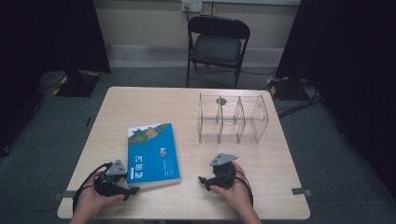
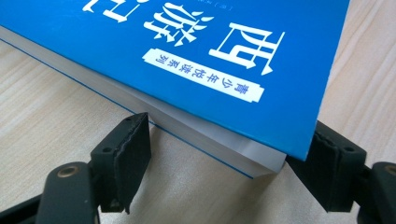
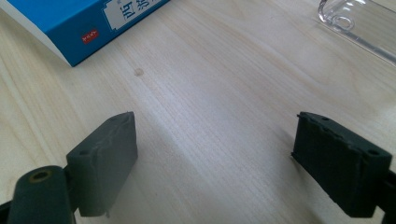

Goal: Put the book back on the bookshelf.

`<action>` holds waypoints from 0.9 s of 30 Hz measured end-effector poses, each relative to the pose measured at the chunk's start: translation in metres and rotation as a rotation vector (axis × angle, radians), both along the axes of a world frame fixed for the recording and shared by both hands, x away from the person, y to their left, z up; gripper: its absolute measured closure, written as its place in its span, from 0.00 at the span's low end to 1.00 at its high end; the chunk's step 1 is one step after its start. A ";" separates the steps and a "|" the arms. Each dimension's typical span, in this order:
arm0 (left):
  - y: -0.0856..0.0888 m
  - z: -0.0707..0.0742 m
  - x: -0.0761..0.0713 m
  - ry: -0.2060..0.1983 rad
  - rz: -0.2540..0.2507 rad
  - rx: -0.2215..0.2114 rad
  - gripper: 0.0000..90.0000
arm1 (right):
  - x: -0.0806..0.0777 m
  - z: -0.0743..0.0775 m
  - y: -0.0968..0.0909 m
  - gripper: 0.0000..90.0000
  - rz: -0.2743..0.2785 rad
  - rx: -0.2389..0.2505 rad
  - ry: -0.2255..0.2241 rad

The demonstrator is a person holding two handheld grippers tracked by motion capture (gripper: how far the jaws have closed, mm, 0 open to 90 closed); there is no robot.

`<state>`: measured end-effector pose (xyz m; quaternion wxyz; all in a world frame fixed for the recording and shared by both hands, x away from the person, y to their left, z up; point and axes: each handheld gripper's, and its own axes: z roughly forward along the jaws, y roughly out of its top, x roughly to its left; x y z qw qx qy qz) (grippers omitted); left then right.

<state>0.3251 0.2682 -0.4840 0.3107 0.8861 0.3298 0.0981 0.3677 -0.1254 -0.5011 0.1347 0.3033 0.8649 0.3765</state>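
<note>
Where book [image 2: 224, 60] corner sits, left claw [image 2: 233, 154] wide.

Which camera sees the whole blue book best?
The high view: the flat blue paperback book shows whole on the light wooden table. The left gripper view shows one corner between the open fingers; the right gripper view, another corner.

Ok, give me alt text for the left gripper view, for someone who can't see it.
A blue book with white Chinese lettering lies on a pale wooden table, its near corner between the open black jaws of the left hand-held gripper, which straddle it without clamping.
</note>
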 end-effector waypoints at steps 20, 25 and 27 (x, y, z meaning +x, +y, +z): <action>0.001 0.013 -0.001 0.017 0.030 -0.041 0.29 | 0.000 0.000 0.000 0.14 -0.002 0.001 0.001; 0.002 0.016 0.001 0.026 0.035 -0.054 0.29 | 0.000 0.000 0.000 0.14 -0.005 -0.002 -0.001; 0.003 0.017 0.002 0.027 0.030 -0.058 0.29 | 0.000 0.000 0.000 0.14 -0.007 -0.002 -0.001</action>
